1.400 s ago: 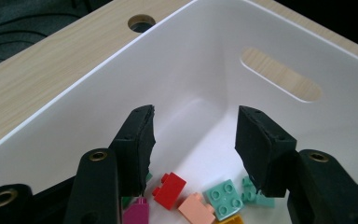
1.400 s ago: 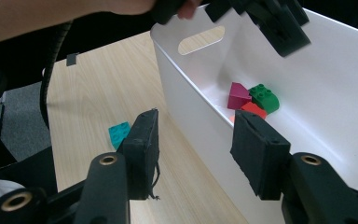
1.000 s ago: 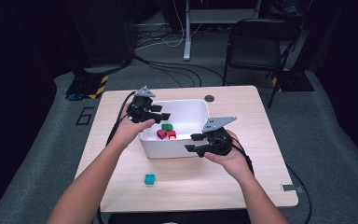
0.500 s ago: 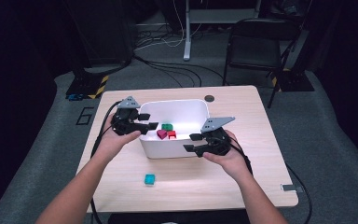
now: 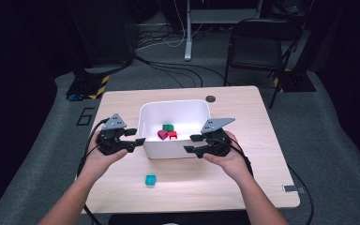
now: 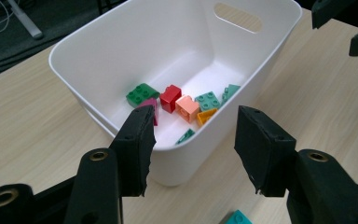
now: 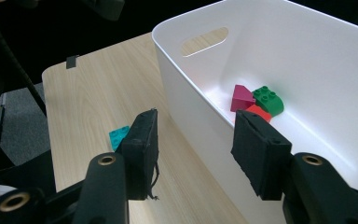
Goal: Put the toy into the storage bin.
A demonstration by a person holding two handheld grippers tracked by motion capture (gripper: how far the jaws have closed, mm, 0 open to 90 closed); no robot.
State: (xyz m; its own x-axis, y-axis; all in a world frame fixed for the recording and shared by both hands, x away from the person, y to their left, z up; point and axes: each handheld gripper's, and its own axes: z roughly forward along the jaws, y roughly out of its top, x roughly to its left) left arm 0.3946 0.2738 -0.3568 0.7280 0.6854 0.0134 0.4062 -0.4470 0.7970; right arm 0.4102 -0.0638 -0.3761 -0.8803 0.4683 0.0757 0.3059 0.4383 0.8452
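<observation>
One block outstanding: a teal block [image 5: 150, 180] lay alone on the worktop [image 5: 258, 183], near my front edge and well apart from both tools.
Blocks already in: the white bin [image 5: 173, 104] at mid-worktop held a green block [image 5: 168, 127], a magenta block [image 5: 162, 135] and a red block [image 5: 172, 135]. The left gripper view added a peach block [image 6: 187, 107], an orange block [image 6: 206, 115] and some blue-green pieces beside them.
Left tool [image 5: 137, 137]: it hung just beside the bin's left wall, released, with nothing between the pads. In its own view the bin's near corner sat beyond the gap.
Right tool [image 5: 190, 143]: it sat at the bin's right wall, also released. In its own view the rim ran up between the pads without either one pressing on it.
Progress: I judged the gathering almost finished, since every visible block but the teal one was inside.
Left to do: pick up the teal block, carry it over the rim and drop it in.
Nearest hand for that: I reckoned the left, as the block lay closer to it.
</observation>
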